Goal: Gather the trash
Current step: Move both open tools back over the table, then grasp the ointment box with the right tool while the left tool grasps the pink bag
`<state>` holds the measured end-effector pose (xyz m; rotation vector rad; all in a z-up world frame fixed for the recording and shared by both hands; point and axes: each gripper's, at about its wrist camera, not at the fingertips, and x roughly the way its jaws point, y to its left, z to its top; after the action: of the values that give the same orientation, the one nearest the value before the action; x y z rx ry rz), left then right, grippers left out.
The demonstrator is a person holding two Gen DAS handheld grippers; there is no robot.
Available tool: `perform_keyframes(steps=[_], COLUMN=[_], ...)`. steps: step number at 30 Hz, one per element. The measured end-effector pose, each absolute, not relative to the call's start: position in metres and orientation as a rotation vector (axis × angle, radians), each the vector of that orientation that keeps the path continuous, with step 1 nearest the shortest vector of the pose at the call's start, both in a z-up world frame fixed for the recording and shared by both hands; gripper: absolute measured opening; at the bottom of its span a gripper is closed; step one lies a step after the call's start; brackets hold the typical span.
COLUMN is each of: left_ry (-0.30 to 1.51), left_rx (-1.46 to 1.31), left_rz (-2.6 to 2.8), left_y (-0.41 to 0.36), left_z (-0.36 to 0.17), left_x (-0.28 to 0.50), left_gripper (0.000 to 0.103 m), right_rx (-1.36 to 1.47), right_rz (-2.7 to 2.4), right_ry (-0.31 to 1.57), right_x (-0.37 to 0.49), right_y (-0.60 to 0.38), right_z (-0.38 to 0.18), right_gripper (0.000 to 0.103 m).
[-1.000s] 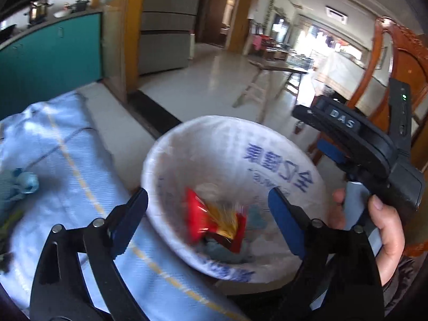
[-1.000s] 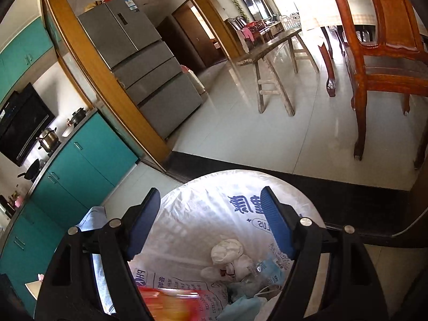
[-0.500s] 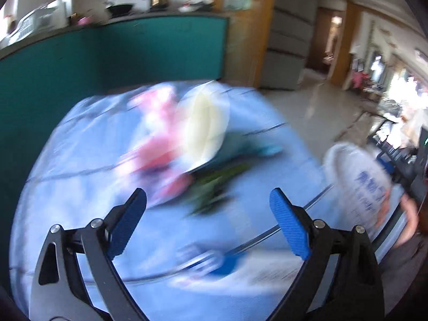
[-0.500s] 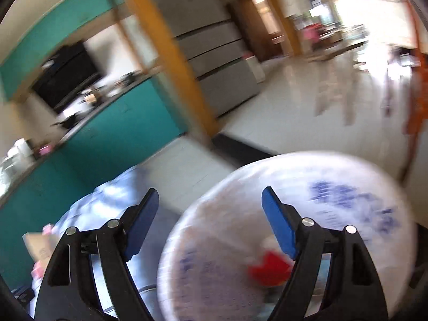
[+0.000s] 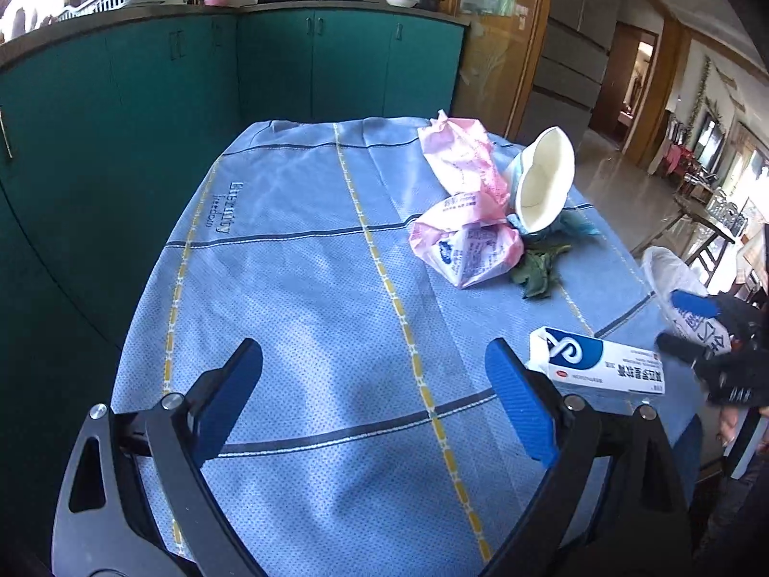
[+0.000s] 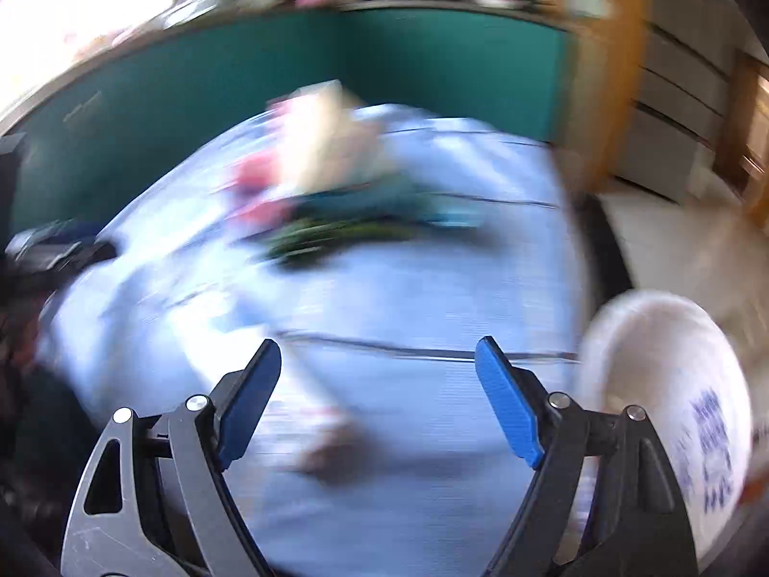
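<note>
My left gripper (image 5: 375, 399) is open and empty above a table with a blue checked cloth (image 5: 298, 259). Trash lies at the far right of the cloth: crumpled pink bags (image 5: 464, 206), a squashed white paper cup (image 5: 548, 180), green leaves (image 5: 536, 271) and a white and blue toothpaste box (image 5: 598, 368) near the right fingertip. The white sack (image 5: 673, 279) hangs past the table's right edge. My right gripper (image 6: 377, 399) is open and empty over the cloth; its view is blurred. The sack (image 6: 673, 384) is at its right, the trash pile (image 6: 331, 192) ahead.
Teal kitchen cabinets (image 5: 192, 72) stand behind and left of the table, with pots on the counter. A grey fridge (image 5: 572, 48) and a tiled floor lie to the right. The right gripper and the hand holding it (image 5: 721, 365) show at the right edge of the left wrist view.
Both grippers have swung left, away from the sack's opening, and now face the table. The red wrapper seen inside the sack is out of view.
</note>
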<state>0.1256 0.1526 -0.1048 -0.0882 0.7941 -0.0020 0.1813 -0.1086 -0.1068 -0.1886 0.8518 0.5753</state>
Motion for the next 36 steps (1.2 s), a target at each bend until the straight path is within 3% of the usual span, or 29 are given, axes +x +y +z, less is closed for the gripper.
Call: perform_keyframes(steps=[12, 16, 20, 36], left_ry=[0.796, 0.795, 0.792, 0.74], left_rx=[-0.101, -0.111, -0.113, -0.088], left_rz=[-0.008, -0.005, -0.001, -0.062], left_y=[0.176, 0.181, 0.182, 0.155], left_z=[-0.113, -0.114, -0.114, -0.094], left_x=[0.098, 0.096, 0.096, 0.136], left_gripper=[0.094, 0.094, 0.094, 0.094], right_rx=[-0.493, -0.48, -0.431, -0.011], right_rz=[0.801, 0.84, 0.881, 0.677], right_ry=[0.994, 1.019, 1.007, 0.909], right_x=[0.188, 0.194, 0.192, 0.176], right_y=[-0.005, 0.007, 0.009, -0.091], right_z=[-0.133, -0.142, -0.135, -0.095], right_gripper=[0.081, 0.079, 0.047, 0.046])
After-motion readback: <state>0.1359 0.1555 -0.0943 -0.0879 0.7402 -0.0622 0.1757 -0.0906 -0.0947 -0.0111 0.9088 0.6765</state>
